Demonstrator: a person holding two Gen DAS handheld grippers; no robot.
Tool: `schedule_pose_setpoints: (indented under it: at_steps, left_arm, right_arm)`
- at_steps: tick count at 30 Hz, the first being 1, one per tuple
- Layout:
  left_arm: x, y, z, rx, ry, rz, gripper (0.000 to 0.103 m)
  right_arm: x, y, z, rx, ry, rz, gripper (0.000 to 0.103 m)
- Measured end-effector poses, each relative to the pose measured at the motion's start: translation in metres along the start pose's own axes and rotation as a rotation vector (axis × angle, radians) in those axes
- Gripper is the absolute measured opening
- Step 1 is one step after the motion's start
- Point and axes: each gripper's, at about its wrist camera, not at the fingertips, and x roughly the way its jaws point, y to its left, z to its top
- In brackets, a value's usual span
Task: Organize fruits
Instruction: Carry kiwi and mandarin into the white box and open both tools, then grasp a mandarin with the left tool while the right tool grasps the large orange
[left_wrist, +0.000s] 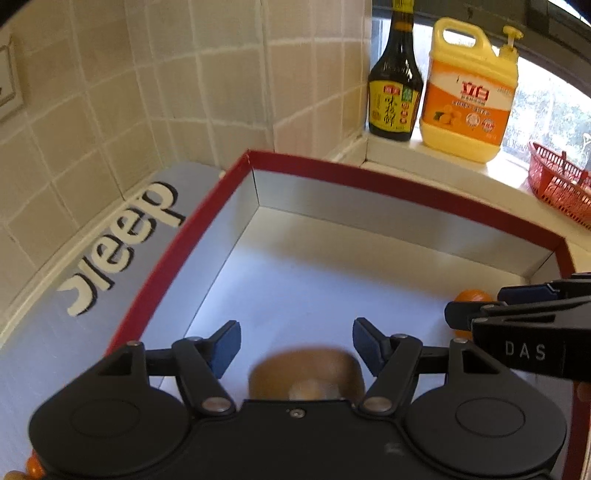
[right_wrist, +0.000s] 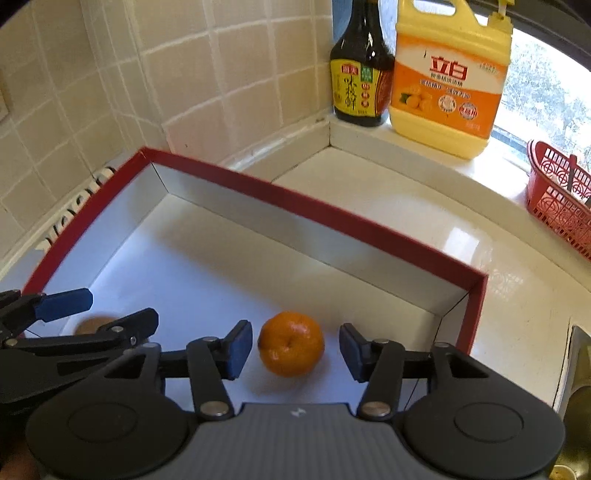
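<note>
Both grippers hover over the red-rimmed box, each with its jaws spread and gripping nothing. Right gripper has a small orange on the white box floor between its 2 blue pads; the left pad looks just beside the fruit and the right pad stands apart from it. Left gripper sits above a blurred brown round fruit that lies on the box floor close under its body, between the 2 fingers but not touching either. From the left wrist view the orange shows partly behind the right gripper's fingers, near the box's right wall. Beyond the box, a dark sauce bottle and a yellow detergent jug stand side by side on the window ledge, with a red plastic basket on the white counter to the right.
</note>
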Motion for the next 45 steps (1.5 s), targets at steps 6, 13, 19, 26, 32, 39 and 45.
schedule_pose_setpoints:
  at_steps: [6,13,19,26,32,39,45]
  left_arm:
    - [-0.044,0.007,-0.002,-0.036,-0.053,0.031,0.08]
    - [-0.12,0.037,-0.021,-0.105,-0.141,0.079,0.081]
    - [-0.186,0.083,-0.057,-0.193,-0.198,0.195,0.082]
    - [-0.25,0.157,-0.113,-0.341,-0.21,0.381,0.082]
    - [-0.26,0.221,-0.162,-0.492,-0.163,0.489,0.082]
    - [-0.219,0.27,-0.2,-0.625,-0.073,0.479,0.082]
    - [-0.172,0.293,-0.206,-0.65,-0.019,0.452,0.082]
  right_arm:
    - [-0.029,0.007,0.007,-0.006,-0.047,0.042,0.055]
    - [-0.079,0.037,0.006,-0.078,-0.123,0.124,0.055]
    - [-0.11,0.083,-0.007,-0.175,-0.143,0.212,0.055]
    - [-0.125,0.155,-0.028,-0.31,-0.12,0.308,0.058]
    - [-0.112,0.206,-0.052,-0.416,-0.053,0.367,0.062]
    - [-0.082,0.24,-0.078,-0.448,0.03,0.389,0.074]
    - [-0.051,0.258,-0.086,-0.485,0.08,0.373,0.075]
